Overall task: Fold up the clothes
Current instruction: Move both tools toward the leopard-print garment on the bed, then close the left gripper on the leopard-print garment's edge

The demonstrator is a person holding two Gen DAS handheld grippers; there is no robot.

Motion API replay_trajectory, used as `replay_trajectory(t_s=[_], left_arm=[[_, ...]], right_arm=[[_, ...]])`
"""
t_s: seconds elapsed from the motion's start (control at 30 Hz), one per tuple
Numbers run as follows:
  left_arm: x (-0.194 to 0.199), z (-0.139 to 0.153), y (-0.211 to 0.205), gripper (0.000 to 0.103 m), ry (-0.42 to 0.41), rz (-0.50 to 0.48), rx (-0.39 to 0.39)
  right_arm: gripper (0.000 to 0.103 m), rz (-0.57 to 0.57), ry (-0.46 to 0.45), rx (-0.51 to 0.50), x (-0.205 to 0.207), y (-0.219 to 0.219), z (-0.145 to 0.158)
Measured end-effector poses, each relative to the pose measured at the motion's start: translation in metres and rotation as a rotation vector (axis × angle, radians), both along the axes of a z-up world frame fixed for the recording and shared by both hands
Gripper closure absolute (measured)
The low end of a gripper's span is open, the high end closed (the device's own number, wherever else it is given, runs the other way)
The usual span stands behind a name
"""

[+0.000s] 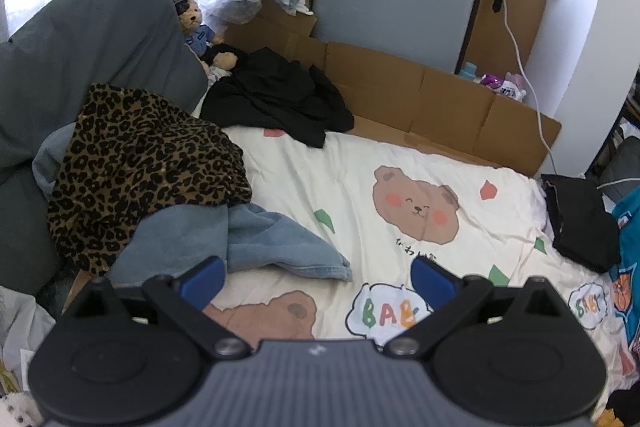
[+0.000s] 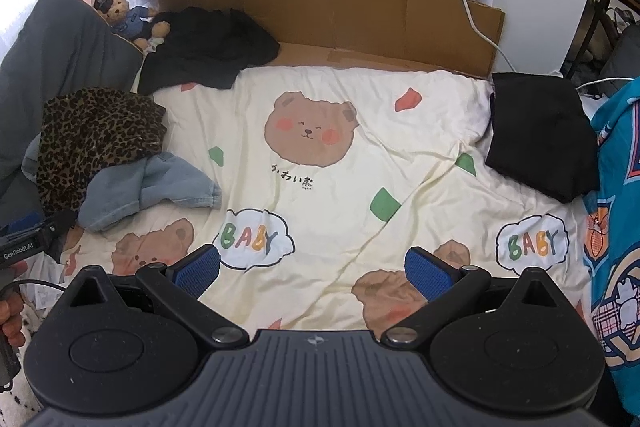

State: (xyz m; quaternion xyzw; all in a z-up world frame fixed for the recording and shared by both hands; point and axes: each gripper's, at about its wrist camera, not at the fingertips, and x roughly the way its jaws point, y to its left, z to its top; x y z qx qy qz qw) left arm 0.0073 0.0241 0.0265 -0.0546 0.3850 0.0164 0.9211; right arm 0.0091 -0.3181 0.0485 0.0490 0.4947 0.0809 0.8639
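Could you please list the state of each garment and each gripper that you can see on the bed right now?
Left gripper: open, holding nothing.
Right gripper: open, holding nothing.
Leopard-print garment: crumpled, lying on the jeans.
Jeans: unfolded, bunched, partly covered.
Black garment by the teddy bear: crumpled heap.
Black garment at the right edge: folded flat.
Bed sheet: spread, wrinkled.

On the bedsheet, unfolded clothes pile lies left, folded garment right.
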Motion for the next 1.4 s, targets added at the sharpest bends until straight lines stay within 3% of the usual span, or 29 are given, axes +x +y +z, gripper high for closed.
replay_trajectory(t_s=[0.47,0.57,0.87,1.4], left_arm=[[0.017,-0.013,0.039,0.002,0.003,0.084,0.029],[0.023,-0.02,0.052,0.003,0.001,0.107,0.042],[0.036,-0.047,0.081,0.011,0.012,0.111,0.013],[0.086,-0.09,0.13,0.011,0.04,0.195,0.095]], right_arm=[[0.001,0.073,-0.023,0.036,0.009,0.015,-0.011],[0.001,0.093,-0.036,0.039,0.018,0.01,-0.005],[0.001,0.111,0.0,0.034,0.029,0.016,-0.025],[0.001,0.129,-0.016,0.0,0.041,0.028,-0.045]])
